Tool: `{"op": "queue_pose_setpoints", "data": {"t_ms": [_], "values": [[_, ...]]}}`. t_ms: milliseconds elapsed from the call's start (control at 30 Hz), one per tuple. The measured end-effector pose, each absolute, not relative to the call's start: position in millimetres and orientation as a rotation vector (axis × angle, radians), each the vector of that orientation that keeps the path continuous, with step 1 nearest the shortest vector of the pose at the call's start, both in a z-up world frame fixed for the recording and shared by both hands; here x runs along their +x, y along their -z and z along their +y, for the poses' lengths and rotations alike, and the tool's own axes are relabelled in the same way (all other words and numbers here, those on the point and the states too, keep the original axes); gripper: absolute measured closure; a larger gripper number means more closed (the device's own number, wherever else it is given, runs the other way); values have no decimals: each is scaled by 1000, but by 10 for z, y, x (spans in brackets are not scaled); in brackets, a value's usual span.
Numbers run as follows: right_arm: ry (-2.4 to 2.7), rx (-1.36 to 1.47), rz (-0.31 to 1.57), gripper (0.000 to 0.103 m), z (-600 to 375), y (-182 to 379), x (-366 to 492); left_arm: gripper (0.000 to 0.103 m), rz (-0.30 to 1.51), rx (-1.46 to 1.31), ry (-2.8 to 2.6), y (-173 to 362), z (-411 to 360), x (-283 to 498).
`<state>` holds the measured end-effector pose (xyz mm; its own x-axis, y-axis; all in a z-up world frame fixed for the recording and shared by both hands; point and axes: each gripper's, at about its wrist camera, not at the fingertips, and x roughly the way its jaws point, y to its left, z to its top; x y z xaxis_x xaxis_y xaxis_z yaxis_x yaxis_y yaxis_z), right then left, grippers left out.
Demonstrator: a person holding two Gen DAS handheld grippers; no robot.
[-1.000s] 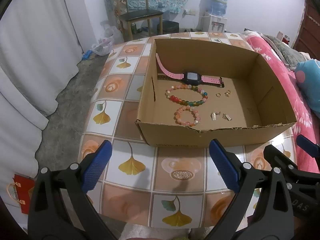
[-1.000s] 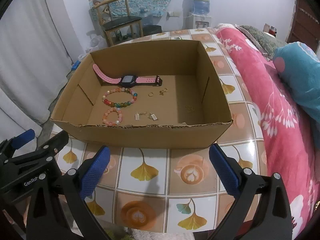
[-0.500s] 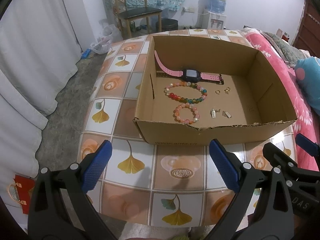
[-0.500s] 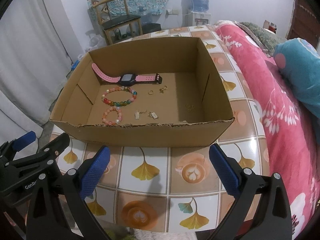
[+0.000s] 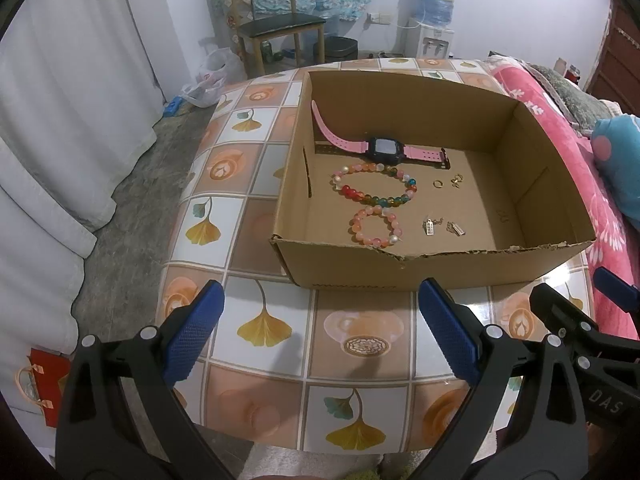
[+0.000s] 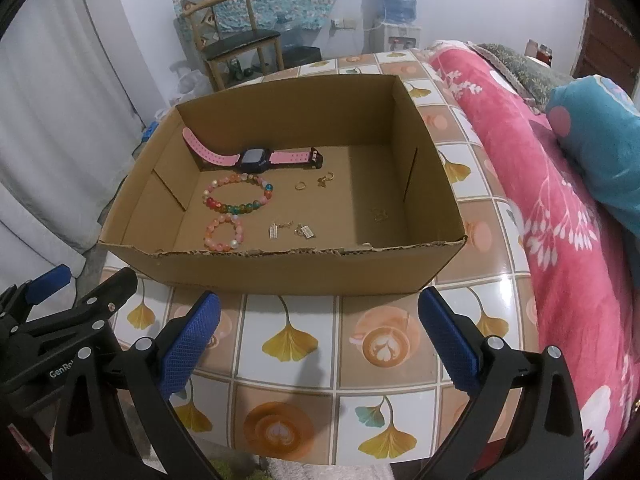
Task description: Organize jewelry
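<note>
An open cardboard box stands on a tiled table. Inside lie a pink watch, a multicoloured bead bracelet, a small pink bead bracelet, a gold ring, gold earrings and two silver charms. My left gripper is open and empty, in front of the box. My right gripper is open and empty, also in front of the box.
The table carries a ginkgo and coffee pattern. A bed with a pink blanket lies to the right. A wooden chair and water dispenser stand at the back. White curtains hang at the left.
Both grippers have drawn back and risen slightly from the box, so the box sits a little farther up in both views. Nothing inside the box has moved.
</note>
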<state>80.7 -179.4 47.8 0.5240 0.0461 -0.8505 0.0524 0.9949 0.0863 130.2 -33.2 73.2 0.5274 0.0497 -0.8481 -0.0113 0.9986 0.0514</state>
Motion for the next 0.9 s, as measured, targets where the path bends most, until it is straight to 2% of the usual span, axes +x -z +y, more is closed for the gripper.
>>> {"op": "queue_pose_setpoints", "data": {"t_ms": [900], "values": [[4, 110, 1022, 7, -1794, -472, 809, 9, 1020, 39, -35, -726, -314, 1300]]}}
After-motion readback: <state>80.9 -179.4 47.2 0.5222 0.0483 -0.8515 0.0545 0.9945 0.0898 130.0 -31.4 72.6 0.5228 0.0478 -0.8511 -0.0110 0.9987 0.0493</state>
